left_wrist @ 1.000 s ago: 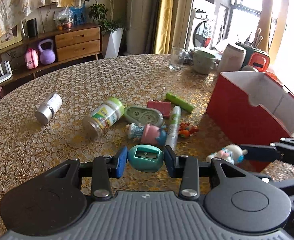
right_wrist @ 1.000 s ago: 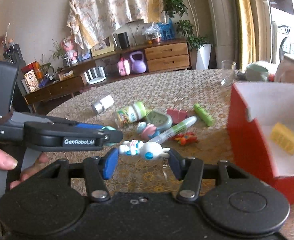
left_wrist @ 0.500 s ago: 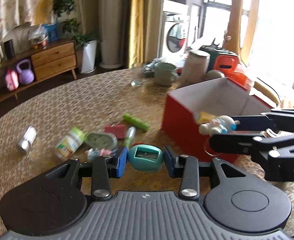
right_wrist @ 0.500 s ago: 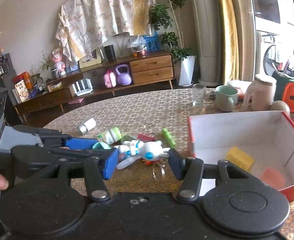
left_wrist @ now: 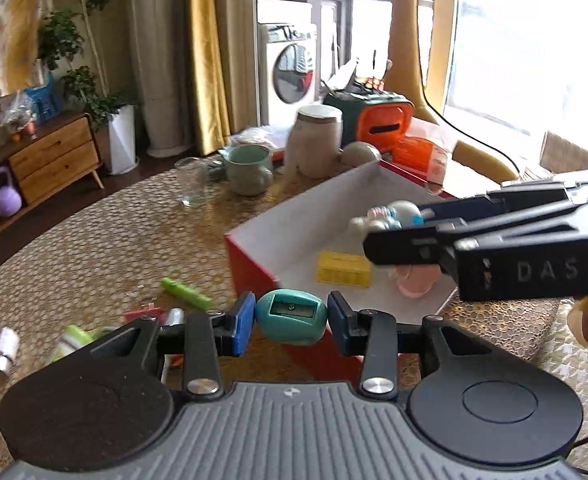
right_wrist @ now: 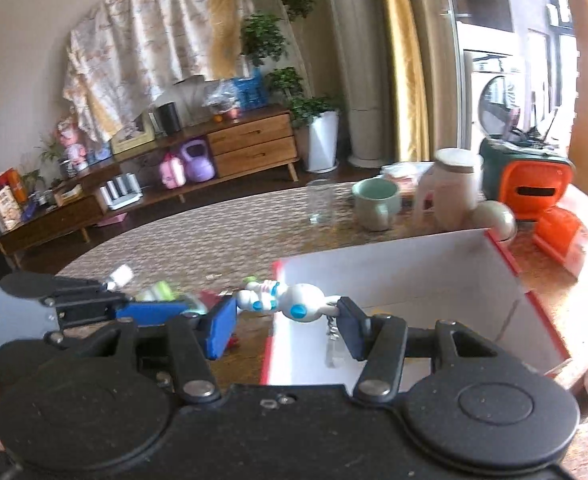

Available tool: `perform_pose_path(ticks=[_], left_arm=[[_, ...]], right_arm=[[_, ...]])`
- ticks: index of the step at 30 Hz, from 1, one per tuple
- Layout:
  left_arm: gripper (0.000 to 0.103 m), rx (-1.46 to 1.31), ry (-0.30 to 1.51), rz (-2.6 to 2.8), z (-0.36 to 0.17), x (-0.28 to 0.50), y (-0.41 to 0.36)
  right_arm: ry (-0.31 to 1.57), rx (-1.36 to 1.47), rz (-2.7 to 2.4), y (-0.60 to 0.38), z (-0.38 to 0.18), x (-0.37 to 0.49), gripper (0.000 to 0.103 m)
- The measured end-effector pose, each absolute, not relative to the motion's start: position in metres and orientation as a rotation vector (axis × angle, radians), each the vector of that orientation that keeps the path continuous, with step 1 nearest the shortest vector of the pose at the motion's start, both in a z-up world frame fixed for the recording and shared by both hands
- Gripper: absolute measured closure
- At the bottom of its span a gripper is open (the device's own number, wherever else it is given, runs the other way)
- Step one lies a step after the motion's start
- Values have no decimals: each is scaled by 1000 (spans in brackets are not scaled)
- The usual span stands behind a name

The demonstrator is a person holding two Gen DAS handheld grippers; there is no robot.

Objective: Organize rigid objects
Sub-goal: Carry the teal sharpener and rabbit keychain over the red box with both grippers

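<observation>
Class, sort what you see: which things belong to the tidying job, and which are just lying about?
Job:
- teal sharpener in left gripper
- white toy figure in right gripper
- red box
- green tube

Lying about:
- green mug
- glass
- white jar

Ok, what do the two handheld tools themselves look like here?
Both match: the left tool and right tool have black linkage arms with silver rivets and blue pads on the fingers. The left body is ribbed grey; the right one's side reads "DAS" in white.
</observation>
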State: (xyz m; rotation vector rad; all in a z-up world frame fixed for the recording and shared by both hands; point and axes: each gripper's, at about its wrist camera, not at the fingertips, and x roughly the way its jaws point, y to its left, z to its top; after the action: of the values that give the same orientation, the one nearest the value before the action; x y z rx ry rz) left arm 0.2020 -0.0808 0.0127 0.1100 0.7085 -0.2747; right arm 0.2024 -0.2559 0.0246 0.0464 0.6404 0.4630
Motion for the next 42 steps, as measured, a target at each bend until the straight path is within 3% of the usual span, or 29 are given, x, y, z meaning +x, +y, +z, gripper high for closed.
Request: perform_pose_path(ticks=[17, 42], left_arm=[[64, 204, 836, -289, -31, 267, -170], [64, 232, 1186, -284, -103, 360, -218]], right_arm=[[732, 39, 320, -317, -19, 262, 49], [1006, -49, 284, -321, -89, 348, 49]])
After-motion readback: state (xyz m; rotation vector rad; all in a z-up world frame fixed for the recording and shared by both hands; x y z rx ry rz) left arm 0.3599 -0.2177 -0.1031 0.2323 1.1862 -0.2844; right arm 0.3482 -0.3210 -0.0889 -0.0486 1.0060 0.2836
